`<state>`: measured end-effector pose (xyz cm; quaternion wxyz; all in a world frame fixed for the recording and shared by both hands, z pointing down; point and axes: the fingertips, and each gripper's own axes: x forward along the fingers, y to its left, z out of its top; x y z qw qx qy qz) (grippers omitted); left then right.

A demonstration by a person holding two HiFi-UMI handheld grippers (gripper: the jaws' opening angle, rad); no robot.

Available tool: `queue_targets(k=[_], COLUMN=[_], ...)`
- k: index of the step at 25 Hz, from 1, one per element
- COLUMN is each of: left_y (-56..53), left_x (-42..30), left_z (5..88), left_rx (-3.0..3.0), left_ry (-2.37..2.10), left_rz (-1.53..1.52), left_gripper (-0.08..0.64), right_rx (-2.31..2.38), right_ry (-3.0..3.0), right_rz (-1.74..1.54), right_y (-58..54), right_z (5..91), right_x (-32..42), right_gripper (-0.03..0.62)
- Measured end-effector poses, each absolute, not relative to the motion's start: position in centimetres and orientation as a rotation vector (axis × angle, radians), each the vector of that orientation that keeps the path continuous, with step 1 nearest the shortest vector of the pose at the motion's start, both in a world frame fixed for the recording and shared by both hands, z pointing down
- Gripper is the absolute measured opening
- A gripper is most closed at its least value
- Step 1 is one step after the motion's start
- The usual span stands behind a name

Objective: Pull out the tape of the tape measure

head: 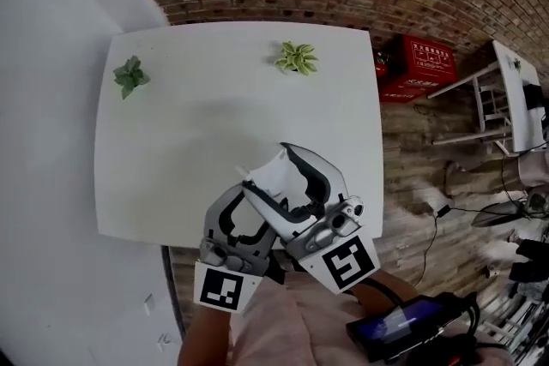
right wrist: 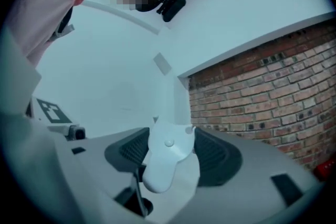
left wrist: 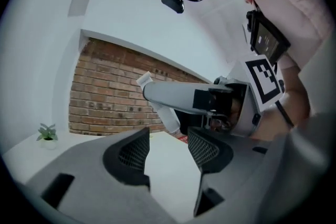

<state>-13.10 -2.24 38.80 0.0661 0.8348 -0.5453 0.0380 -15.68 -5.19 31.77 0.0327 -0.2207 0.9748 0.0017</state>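
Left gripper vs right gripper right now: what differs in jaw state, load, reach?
The grey left gripper has its jaws apart, with nothing between its black mesh pads. The grey right gripper has its jaws shut on the white plastic tape measure. In the head view, the right gripper reaches further over the white table than the left gripper. Shared: the same grey two-jaw build with black mesh pads.
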Motion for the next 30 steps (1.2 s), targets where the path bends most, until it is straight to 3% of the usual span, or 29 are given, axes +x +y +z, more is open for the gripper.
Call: queue_targets(k=[4, 25, 28, 30], left_y=[-2.2, -3.8, -3.9, -3.8], left_x=[-12.6, -12.2, -12.2, -11.9], left_z=[37.3, 36.4, 36.3, 36.1], left_rx=[2.532, 2.604, 2.595, 2.611], left_ry=[-1.551, -1.557, -1.535, -1.489], left_rz=[-0.095, -0.040, -0.066, -0.065], left_gripper=[0.231, 0.106, 0.095, 0.094], right_rx=[-0.649, -0.582, -0.536, -0.455], right_ry=[3.009, 2.992, 3.007, 3.028], right_rz=[0.056, -0.037, -0.056, -0.071], right_y=[-4.3, -4.3, -4.3, -4.1], right_z=[31.5, 31.4, 31.3, 31.1], right_x=[-15.5, -14.2, -14.0, -13.6], right_gripper=[0.268, 0.270, 0.278, 0.326])
